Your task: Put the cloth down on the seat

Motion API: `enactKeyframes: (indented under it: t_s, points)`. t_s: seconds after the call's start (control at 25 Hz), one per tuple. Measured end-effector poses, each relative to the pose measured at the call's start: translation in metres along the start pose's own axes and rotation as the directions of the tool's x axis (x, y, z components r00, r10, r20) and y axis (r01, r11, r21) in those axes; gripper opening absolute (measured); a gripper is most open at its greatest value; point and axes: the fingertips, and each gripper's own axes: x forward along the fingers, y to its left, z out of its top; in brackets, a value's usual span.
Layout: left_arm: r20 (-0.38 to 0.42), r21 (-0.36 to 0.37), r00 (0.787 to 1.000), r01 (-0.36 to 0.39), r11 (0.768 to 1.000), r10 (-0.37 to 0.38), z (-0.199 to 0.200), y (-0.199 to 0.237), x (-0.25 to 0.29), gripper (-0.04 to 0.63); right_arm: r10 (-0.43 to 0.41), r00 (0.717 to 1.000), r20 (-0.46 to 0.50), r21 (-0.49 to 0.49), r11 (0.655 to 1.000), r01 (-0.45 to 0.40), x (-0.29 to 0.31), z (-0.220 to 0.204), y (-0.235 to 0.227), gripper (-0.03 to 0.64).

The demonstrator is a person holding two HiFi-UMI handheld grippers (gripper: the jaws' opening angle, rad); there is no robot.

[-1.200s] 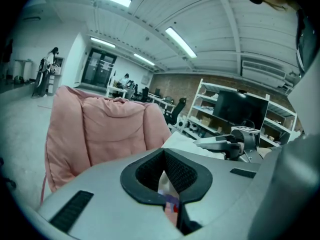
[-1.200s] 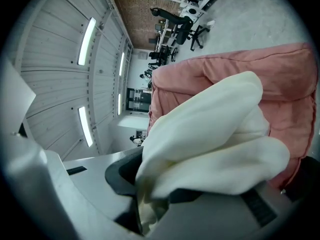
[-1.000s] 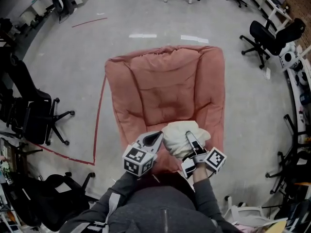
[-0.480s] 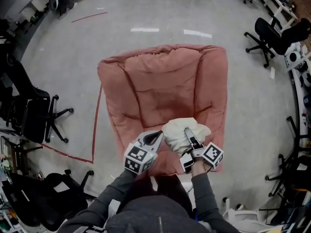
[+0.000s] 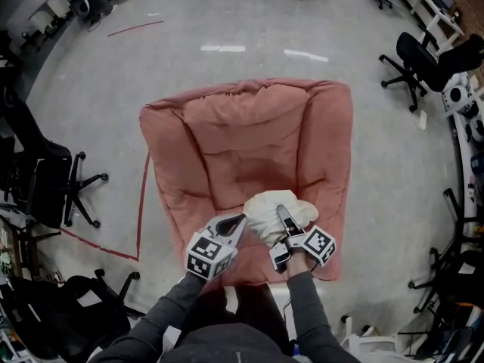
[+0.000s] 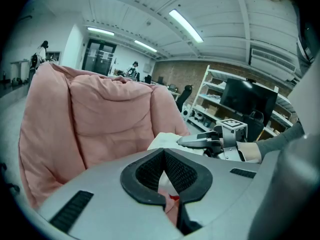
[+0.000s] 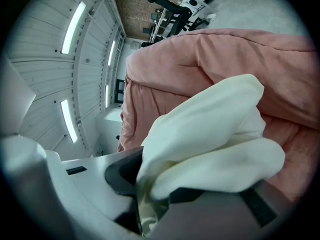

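Observation:
A bundled cream cloth [image 5: 266,205] hangs over the front part of the pink cushioned seat [image 5: 242,142]. My right gripper [image 5: 281,213] is shut on the cloth; in the right gripper view its folds [image 7: 210,134] bulge out of the jaws [image 7: 145,184] in front of the seat's padding [image 7: 225,54]. My left gripper [image 5: 241,220] sits just left of the cloth with its jaws shut and nothing between them. In the left gripper view its tips [image 6: 163,151] point at the seat back [image 6: 100,119], with the cloth [image 6: 162,140] and the right gripper [image 6: 192,141] beyond to the right.
Black office chairs stand at the left [image 5: 53,187] and the far right [image 5: 423,55]. A red tape line [image 5: 140,218] runs on the grey floor along the seat's left side. Shelving with a monitor [image 6: 247,101] stands behind in the left gripper view.
The seat has come a little nearer in the head view, and both grippers with the cloth have drifted slightly left over its front part. The grip has not changed.

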Motion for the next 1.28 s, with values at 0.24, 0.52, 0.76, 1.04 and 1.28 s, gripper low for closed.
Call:
enactKeyframes:
  t_s: [0.24, 0.52, 0.76, 1.04, 1.28]
  points:
    - [-0.024, -0.044, 1.000, -0.009, 0.999, 0.008, -0.010, -0.001, 0.002, 0.005, -0.023, 1.000, 0.019, 0.025, 0.999, 0.022, 0.017, 0.018, -0.019, 0.100]
    - [-0.050, -0.083, 0.998, -0.029, 0.996, 0.025, -0.021, 0.005, 0.003, 0.005, -0.037, 0.997, 0.073, 0.074, 0.997, 0.032, 0.036, 0.033, -0.037, 0.100]
    - [-0.050, -0.105, 0.998, -0.041, 0.994, 0.036, -0.019, 0.008, 0.005, 0.005, -0.070, 0.990, 0.121, 0.117, 0.992, 0.056, 0.048, 0.044, -0.051, 0.100]
    - [-0.073, -0.119, 0.996, -0.055, 0.991, 0.046, -0.027, 0.017, 0.008, 0.005, -0.139, 0.967, 0.214, 0.133, 0.985, 0.112, 0.060, 0.065, -0.074, 0.100]
    - [-0.051, -0.123, 0.997, -0.056, 0.991, 0.050, -0.023, 0.023, 0.011, 0.005, -0.201, 0.938, 0.283, 0.146, 0.975, 0.165, 0.072, 0.077, -0.091, 0.100]
